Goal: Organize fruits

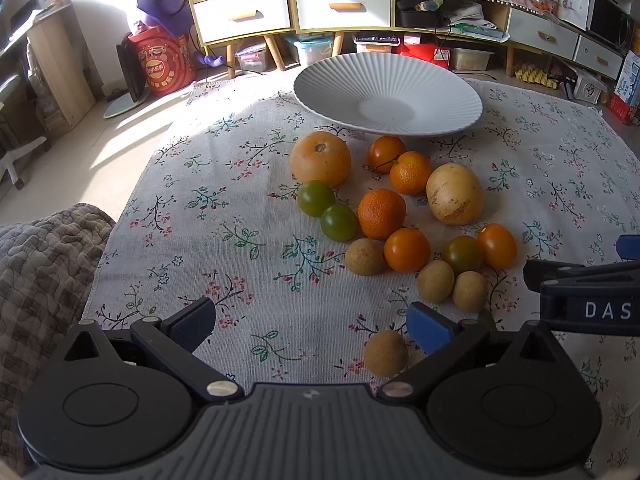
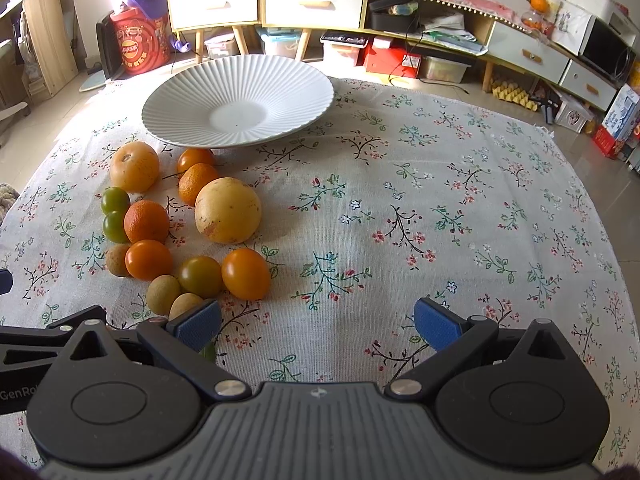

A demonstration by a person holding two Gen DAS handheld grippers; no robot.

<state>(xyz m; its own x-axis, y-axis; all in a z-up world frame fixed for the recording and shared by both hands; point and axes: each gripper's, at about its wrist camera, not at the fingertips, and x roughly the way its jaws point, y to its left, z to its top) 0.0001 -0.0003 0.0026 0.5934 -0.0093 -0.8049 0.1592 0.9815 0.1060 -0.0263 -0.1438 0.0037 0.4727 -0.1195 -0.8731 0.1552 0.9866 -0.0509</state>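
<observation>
A white ribbed plate (image 1: 432, 80) (image 2: 280, 76) stands empty at the far side of the floral cloth. In front of it lies a cluster of fruit: a large orange fruit (image 1: 320, 158) (image 2: 134, 167), a yellow fruit (image 1: 454, 193) (image 2: 227, 211), mandarins (image 1: 381, 213) (image 2: 146, 221), orange tomatoes (image 1: 407, 249) (image 2: 245, 274), green tomatoes (image 1: 338, 222) (image 2: 115, 226) and small brown longans (image 1: 386, 352) (image 2: 163, 294). My left gripper (image 1: 312, 326) is open and empty above the cloth, one longan just inside its right finger. My right gripper (image 2: 318, 324) is open and empty, to the right of the fruit; it also shows in the left wrist view (image 1: 584, 296).
The floral cloth (image 2: 440, 208) covers the low table. A quilted cushion (image 1: 44, 272) lies at the left. Behind the table stand drawer cabinets (image 1: 292, 4), storage boxes (image 2: 392, 56) and a red snack tub (image 1: 168, 60) on the floor.
</observation>
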